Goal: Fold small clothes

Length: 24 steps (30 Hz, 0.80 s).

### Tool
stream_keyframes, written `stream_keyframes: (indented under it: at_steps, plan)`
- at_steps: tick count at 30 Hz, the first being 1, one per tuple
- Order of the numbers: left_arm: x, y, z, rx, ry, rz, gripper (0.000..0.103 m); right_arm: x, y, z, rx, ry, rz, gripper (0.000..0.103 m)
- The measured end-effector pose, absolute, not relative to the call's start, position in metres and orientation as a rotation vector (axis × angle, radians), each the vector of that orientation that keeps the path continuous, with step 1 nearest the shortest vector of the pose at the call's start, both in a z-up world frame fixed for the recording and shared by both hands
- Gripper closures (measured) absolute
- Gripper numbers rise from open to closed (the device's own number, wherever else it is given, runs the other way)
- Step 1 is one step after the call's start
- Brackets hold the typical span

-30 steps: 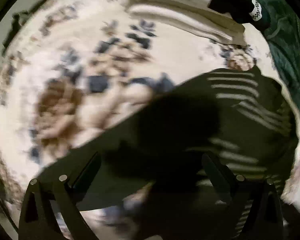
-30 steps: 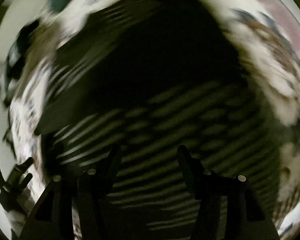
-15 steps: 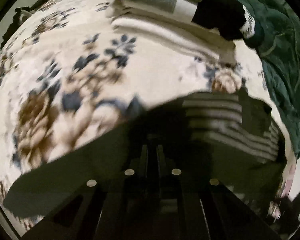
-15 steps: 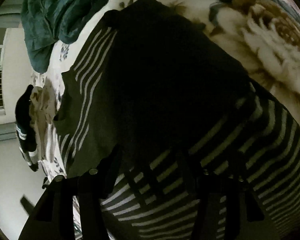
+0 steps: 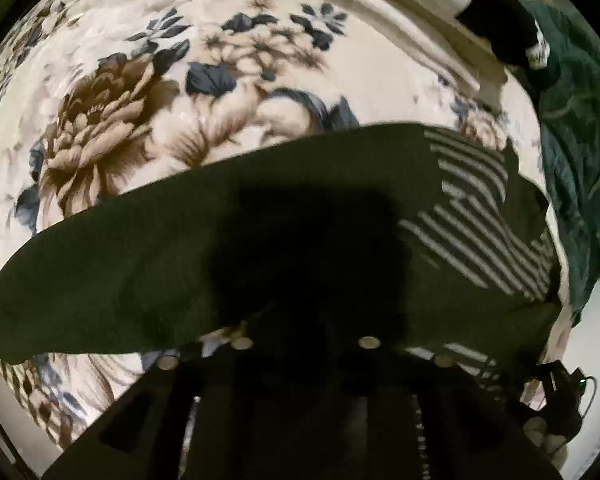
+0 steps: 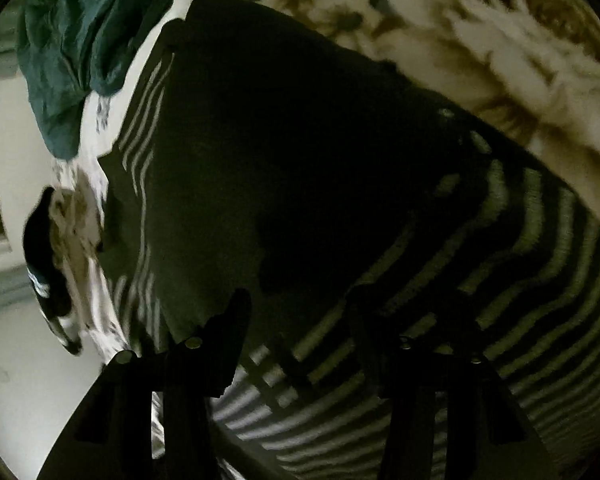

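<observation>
The left gripper (image 5: 304, 320) points steeply down at a dark garment (image 5: 228, 248) spread on a flowered bedspread (image 5: 148, 92). Its jaws are opening, a narrow gap between them; their tips are lost in deep shadow over the cloth, so whether any fabric is pinched there cannot be told. The right gripper (image 6: 296, 320) hangs over the same garment (image 6: 268, 152), its jaws about half apart and closing, striped cloth showing in the gap; whether the pads press on it cannot be told.

The garment lies flat, its plain dark part folded over a part with pale stripes (image 5: 472, 236). In the left wrist view its upper edge runs in a long curve across the bedspread, with the striped part at the right. In the right wrist view the stripes (image 6: 500, 300) fill the lower right.

Beyond it, a crumpled dark green cloth (image 5: 580, 152) lies at the bedspread's far right edge. Folded pale and grey items (image 5: 412, 4) with a black piece (image 5: 500, 28) lie stacked at the top of the left wrist view.
</observation>
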State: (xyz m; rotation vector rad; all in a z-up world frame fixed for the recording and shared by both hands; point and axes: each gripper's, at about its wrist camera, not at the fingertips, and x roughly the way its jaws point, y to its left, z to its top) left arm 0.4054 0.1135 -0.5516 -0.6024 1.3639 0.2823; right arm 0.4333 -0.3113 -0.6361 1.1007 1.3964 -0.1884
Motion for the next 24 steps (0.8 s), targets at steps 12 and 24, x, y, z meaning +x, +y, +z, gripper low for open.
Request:
stream_keyframes:
  at_steps: [12, 24]
  plan:
    - [0.452, 0.081, -0.558, -0.360, 1.382, 0.193, 0.063, 0.408, -0.333, -0.592, 0.903, 1.363, -0.239, 0.099]
    - [0.467, 0.062, -0.561, -0.163, 1.273, 0.225, 0.096, 0.406, -0.332, -0.600, 0.857, 1.417, -0.203, 0.099]
